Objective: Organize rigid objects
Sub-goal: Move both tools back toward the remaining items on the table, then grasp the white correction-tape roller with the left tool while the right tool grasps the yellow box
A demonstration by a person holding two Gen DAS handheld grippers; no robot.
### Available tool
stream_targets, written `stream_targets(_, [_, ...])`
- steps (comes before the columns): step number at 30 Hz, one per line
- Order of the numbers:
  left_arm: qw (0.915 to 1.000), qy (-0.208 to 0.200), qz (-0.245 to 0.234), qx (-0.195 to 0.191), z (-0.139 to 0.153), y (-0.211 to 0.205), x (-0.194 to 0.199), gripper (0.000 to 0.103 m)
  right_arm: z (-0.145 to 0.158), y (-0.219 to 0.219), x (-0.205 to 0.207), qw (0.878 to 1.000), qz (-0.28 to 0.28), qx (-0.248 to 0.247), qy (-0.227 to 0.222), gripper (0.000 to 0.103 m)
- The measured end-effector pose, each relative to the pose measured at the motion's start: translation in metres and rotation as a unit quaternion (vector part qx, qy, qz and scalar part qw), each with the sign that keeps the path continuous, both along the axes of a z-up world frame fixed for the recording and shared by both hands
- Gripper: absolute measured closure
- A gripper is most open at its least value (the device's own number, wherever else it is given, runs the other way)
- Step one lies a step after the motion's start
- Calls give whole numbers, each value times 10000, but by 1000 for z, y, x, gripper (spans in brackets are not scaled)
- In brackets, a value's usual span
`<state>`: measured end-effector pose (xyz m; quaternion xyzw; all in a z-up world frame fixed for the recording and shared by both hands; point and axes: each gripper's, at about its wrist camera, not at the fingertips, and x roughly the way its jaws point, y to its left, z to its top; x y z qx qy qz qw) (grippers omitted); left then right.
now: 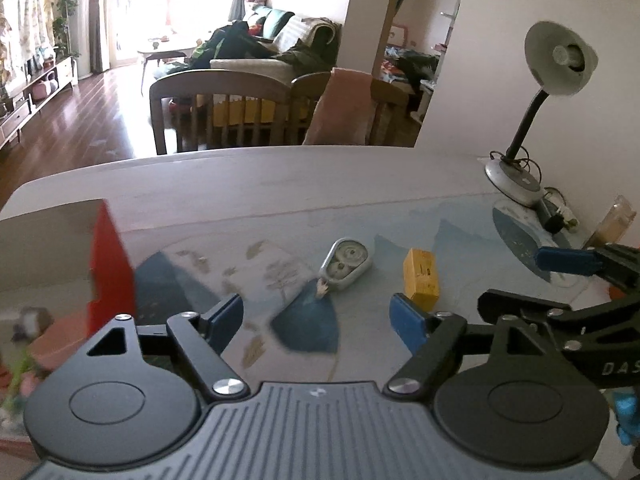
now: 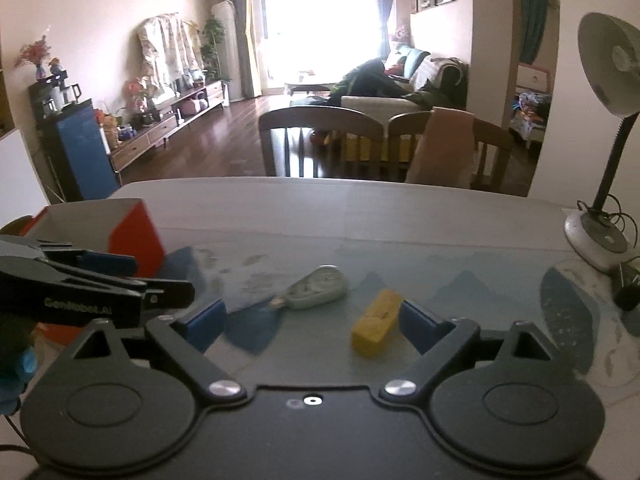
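A grey correction-tape dispenser (image 1: 346, 264) (image 2: 316, 287) lies on the glass-topped table (image 1: 280, 184), a yellow block (image 1: 421, 278) (image 2: 376, 322) to its right. My left gripper (image 1: 318, 316) is open over the table, short of both, nothing between its blue pads. My right gripper (image 2: 310, 320) is open too. The yellow block shows in its gap close to the right-hand finger, untouched. Each gripper shows at the edge of the other's view: the right gripper (image 1: 532, 280) and the left gripper (image 2: 148, 278).
A red and white box (image 1: 110, 264) (image 2: 136, 236) stands at the table's left. A desk lamp (image 1: 516, 176) (image 2: 596, 236) with cables and a black plug occupies the right corner. Wooden chairs (image 2: 320, 140) stand beyond the far edge. A pinkish dish (image 1: 52, 340) sits near left.
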<state>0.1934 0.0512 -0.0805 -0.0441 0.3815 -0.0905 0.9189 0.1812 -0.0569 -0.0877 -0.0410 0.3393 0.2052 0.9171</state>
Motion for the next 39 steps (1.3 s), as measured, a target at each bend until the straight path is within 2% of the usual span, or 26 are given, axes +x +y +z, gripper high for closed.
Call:
stream_targets(3, [9999,97,-26,97,-13,-13,20,22,-6,-6,15,10000,-22,-24,54,10])
stream_targets(7, [9999,137,-94,37,-29,-23,39,20,-17,-13,34,9998,-101,-53,134,10])
stream_targets(14, [9993,90,-128,340,-57,-43,69,1,-42,-18,68,9982,-414,-48,433,10])
stream_targets(19, [9986,219,0,481,-79,-47,92,1,-60,-17,92,9956,-620,-57,699,11])
stream_targets(24, [9983,225,-159,522,-98,-49,107,1,-77,-16,113,9918,-803,-25,998,13])
stream_targets(30, [9972,75,-283,693,-113,-56,113,1,-93,-18,131,9860,-927,68,1387,22])
stream_targets(39, [9949,69,-420,918,-131,-75,120,1,-106,-23,130,9823,-989,-106,1588,36])
